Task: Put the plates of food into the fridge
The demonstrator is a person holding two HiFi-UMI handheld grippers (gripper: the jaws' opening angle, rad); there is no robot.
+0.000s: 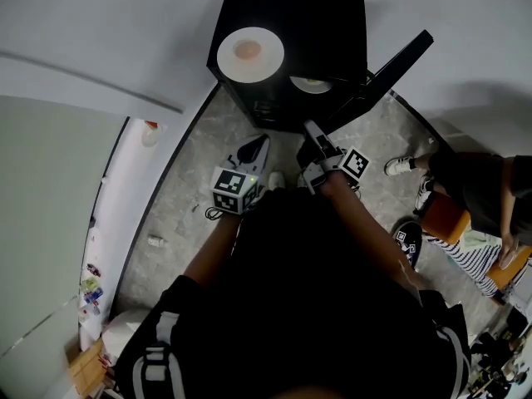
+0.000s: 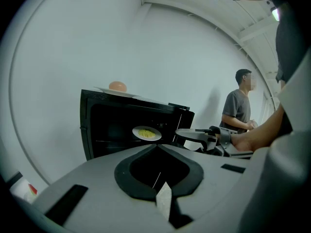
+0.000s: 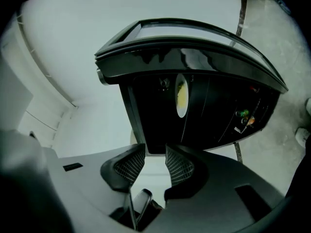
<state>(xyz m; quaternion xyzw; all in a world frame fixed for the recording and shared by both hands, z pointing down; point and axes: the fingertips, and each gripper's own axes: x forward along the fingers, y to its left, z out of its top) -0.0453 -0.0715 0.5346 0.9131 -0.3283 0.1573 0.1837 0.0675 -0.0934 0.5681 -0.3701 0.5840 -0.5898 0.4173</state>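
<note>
A small black fridge [image 1: 332, 23] stands on the floor with its door [image 1: 391, 66] swung open to the right. On its top lies a white plate with orange-pink food [image 1: 249, 52], which also shows in the left gripper view [image 2: 116, 87]. A second plate, with yellow food [image 1: 312, 84] [image 2: 146, 133] [image 3: 181, 95], rests on a shelf inside. My right gripper [image 1: 313, 131] [image 3: 154, 155] points at the fridge opening, open with nothing between its pads. My left gripper [image 1: 256, 148] [image 2: 156, 146] hangs lower and further back, its tips meeting with nothing held.
A person [image 1: 478, 194] sits at the right near the open door, and a person [image 2: 238, 108] stands beyond the fridge in the left gripper view. Bottles [image 3: 245, 116] sit in the door rack. A white wall and ledge [image 1: 133, 181] run along the left.
</note>
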